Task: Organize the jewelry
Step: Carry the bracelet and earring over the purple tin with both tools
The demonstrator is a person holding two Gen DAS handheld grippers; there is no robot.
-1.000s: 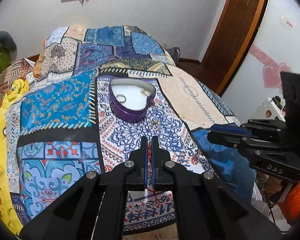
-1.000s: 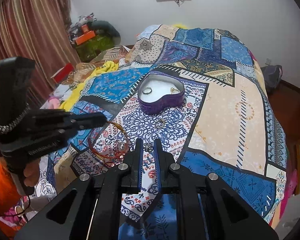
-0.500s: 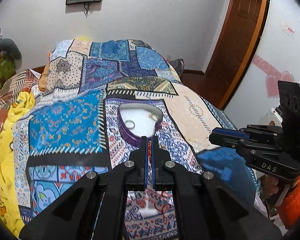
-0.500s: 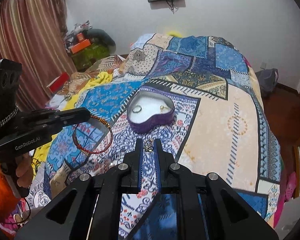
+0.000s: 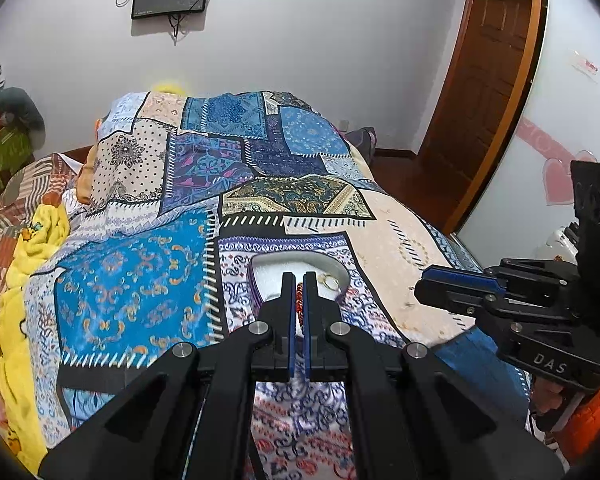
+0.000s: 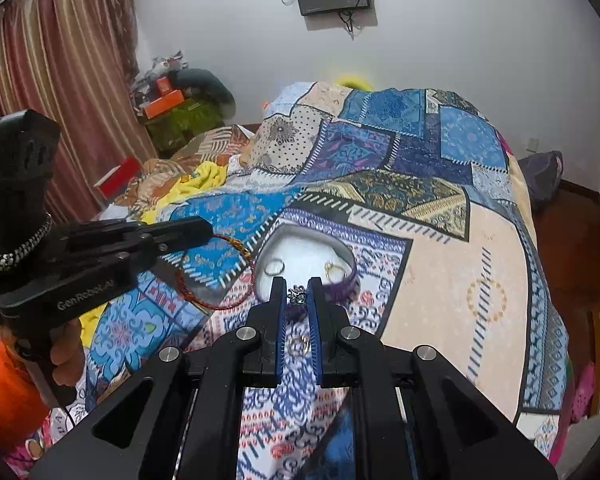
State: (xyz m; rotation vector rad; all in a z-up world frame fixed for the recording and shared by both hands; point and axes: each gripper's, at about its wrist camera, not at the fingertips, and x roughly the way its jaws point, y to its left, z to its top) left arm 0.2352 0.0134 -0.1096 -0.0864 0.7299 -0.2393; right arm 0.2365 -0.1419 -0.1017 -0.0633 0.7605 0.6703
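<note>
A purple heart-shaped box (image 6: 346,280) with a white lining lies on the patchwork bedspread; it also shows in the left wrist view (image 5: 260,268). A silver ring (image 6: 274,267) and a gold ring (image 6: 334,269) lie inside. My left gripper (image 5: 299,292) is shut on a red beaded bracelet (image 6: 220,272), which hangs above the bed just left of the box. My right gripper (image 6: 298,296) is shut on a small silver ornament ring (image 6: 297,295), held over the box's near edge. Another gold ring (image 6: 299,345) lies on the bedspread below.
The patchwork bedspread (image 6: 440,280) covers the bed. A yellow blanket (image 5: 28,248) lies at its left edge. A wooden door (image 5: 488,92) stands at the right. A curtain (image 6: 60,92) and cluttered boxes (image 6: 168,100) stand at the far left.
Both grippers have lifted and moved forward toward the heart box. The bracelet has come up off the bedspread and now hangs beside the box. The right gripper still holds its ring.
</note>
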